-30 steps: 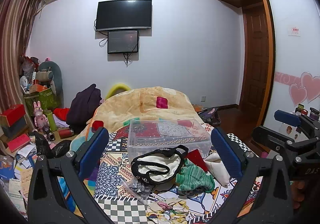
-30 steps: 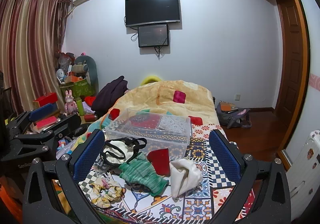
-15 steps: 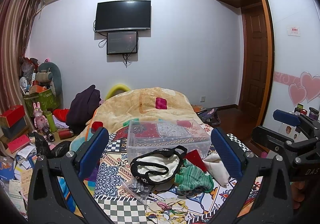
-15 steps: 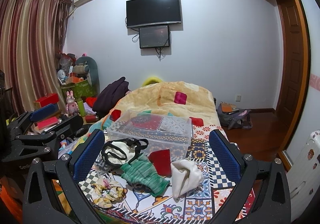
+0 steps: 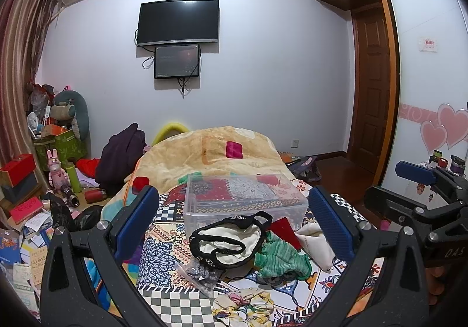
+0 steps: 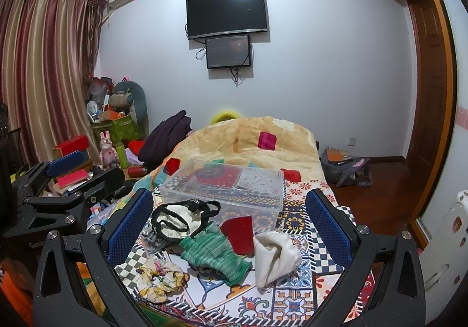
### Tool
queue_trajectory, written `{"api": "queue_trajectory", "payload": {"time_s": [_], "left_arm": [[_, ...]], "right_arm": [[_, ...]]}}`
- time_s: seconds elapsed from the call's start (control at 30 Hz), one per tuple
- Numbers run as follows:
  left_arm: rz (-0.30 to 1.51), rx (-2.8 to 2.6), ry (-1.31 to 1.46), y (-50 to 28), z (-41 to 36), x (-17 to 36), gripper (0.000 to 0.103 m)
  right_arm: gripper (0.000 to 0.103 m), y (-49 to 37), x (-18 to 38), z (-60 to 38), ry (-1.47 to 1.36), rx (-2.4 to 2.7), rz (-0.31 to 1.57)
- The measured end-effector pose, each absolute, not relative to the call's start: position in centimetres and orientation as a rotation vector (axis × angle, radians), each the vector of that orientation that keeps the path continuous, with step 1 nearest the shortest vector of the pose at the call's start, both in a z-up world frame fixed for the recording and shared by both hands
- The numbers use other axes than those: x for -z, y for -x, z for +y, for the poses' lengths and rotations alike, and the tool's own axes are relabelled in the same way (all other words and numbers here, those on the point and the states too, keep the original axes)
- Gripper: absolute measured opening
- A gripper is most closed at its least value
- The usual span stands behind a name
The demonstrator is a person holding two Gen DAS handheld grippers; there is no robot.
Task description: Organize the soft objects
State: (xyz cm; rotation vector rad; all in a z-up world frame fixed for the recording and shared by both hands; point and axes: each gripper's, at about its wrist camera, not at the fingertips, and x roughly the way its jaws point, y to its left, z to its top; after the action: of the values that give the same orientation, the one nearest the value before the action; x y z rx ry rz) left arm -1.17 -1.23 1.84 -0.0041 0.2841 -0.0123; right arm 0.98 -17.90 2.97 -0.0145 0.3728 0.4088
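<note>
Jaws of both my grippers stand wide apart and hold nothing. My left gripper (image 5: 232, 223) and my right gripper (image 6: 229, 221) hover side by side above the near end of the bed (image 6: 295, 302), whose cover is a patchwork of tile and checker patterns.

Soft objects lie in a loose heap on that cover, framed between the blue pads of each gripper. A cream garment with black trim (image 6: 178, 217) lies nearest the clear plastic box (image 6: 231, 185), its black edge touching the box's front wall. Just beside it, nearer to me, lies a green knitted piece (image 6: 210, 254). A red cloth (image 6: 238, 232) lies between the green piece and a white cloth (image 6: 273, 252), touching both. A floral scrunchie (image 6: 159, 277) lies at the near left of the heap, and a small clear bag of dark bits (image 5: 200, 273) rests by the cream garment.

Behind the heap, the clear plastic box sits on the bed without a lid; patterned cover shows through its walls. A yellow blanket (image 6: 242, 139) is mounded beyond the box.
</note>
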Motion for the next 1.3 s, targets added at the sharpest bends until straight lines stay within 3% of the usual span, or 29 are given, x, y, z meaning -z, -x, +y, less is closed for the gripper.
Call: {"api": "queue_trajectory", "payload": {"time_s": [0.3,0.53,0.63,0.73,0.87,1.17,1.3], "left_arm": [[0.332,-0.007,-0.006,-0.4,-0.9,-1.2,0.103],[0.471,-0.026,0.033,-4.1,1.7,1.7,0.103],[0.535,-0.013,0.046,-5.8,2.6,3.4,0.102],[0.602,-0.001,0.024,-7.7,2.8,4.8,0.087],[0.684,0.014,0.028,-10.2,3.4,6.8,0.081],[0.825,0.002,0.091,-12.9,5.9,10.8,0.052],[0.848,0.046,0.112,-12.7,5.8,12.0,0.032]], "right_arm": [[0.103,-2.2,-2.3,-18.0,0.020,-0.428,0.430],[0.103,-5.0,-0.8,-18.9,0.023,-0.382,0.521],[0.096,-6.9,0.4,-19.9,-0.012,-0.381,0.601],[0.084,-8.9,2.0,-20.6,-0.028,-0.372,0.684],[0.071,-11.1,4.2,-21.1,-0.022,-0.367,0.780],[0.055,-14.2,9.0,-21.3,0.029,-0.344,0.952],[0.045,-14.8,10.6,-21.1,-0.002,-0.390,1.004]]}}
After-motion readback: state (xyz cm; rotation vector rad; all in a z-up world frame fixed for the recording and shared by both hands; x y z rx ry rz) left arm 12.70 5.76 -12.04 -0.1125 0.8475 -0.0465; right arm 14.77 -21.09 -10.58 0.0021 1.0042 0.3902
